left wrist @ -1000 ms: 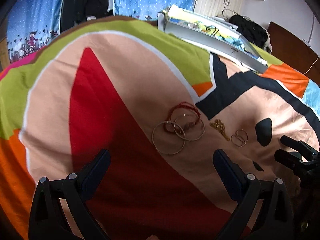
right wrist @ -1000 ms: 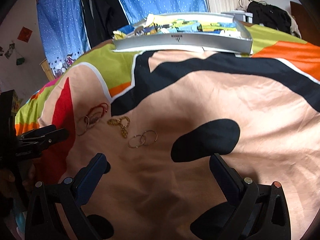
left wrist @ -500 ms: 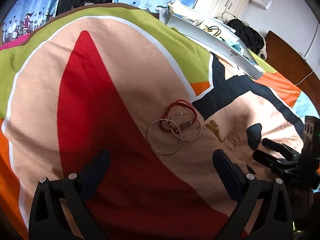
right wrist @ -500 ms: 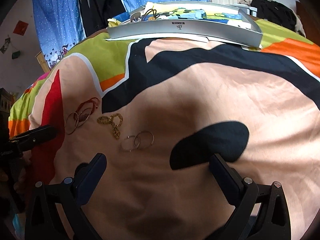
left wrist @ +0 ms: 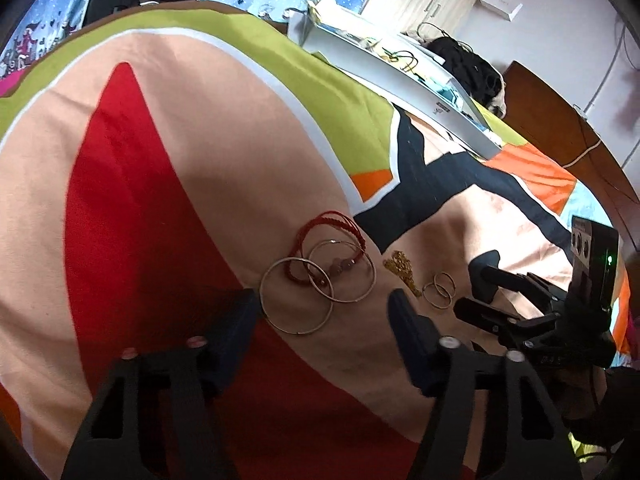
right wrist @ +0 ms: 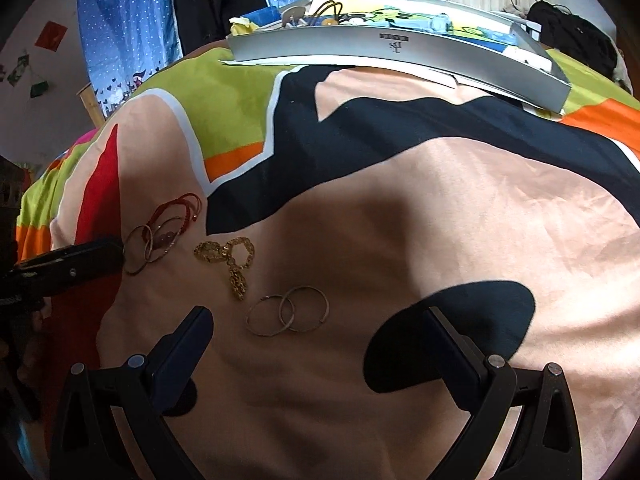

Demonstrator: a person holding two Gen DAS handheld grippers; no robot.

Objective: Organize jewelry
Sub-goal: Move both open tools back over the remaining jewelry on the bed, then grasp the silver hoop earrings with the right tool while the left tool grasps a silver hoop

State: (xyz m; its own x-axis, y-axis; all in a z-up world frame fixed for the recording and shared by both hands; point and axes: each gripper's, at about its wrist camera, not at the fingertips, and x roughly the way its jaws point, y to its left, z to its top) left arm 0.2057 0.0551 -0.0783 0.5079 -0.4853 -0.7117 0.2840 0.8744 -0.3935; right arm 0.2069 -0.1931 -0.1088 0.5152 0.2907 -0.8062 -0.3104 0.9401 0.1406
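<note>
Jewelry lies in a row on the patterned bedspread [left wrist: 168,128]. A red cord bracelet [left wrist: 340,218] overlaps two silver bangles [left wrist: 344,301]. To their right lie a gold chain [left wrist: 402,270] and a pair of small silver hoops [left wrist: 440,290]. My left gripper [left wrist: 322,316] is open and low, and the nearer bangle [left wrist: 298,333] lies between its fingertips. My right gripper [right wrist: 318,324] is open just short of the hoops [right wrist: 288,314], with the gold chain [right wrist: 236,276] beyond to the left. Neither gripper holds anything.
A long silver tray [right wrist: 400,48] full of small items sits at the far edge of the bed. A dark wooden headboard [left wrist: 560,132] and a black bag [left wrist: 472,68] stand behind it. Blue curtains [right wrist: 128,32] hang at the back. The right gripper [left wrist: 476,286] shows beside the hoops.
Both grippers have come lower and closer to the jewelry. The left gripper's fingers now stand nearer together, around the near bangle. The jewelry has not moved.
</note>
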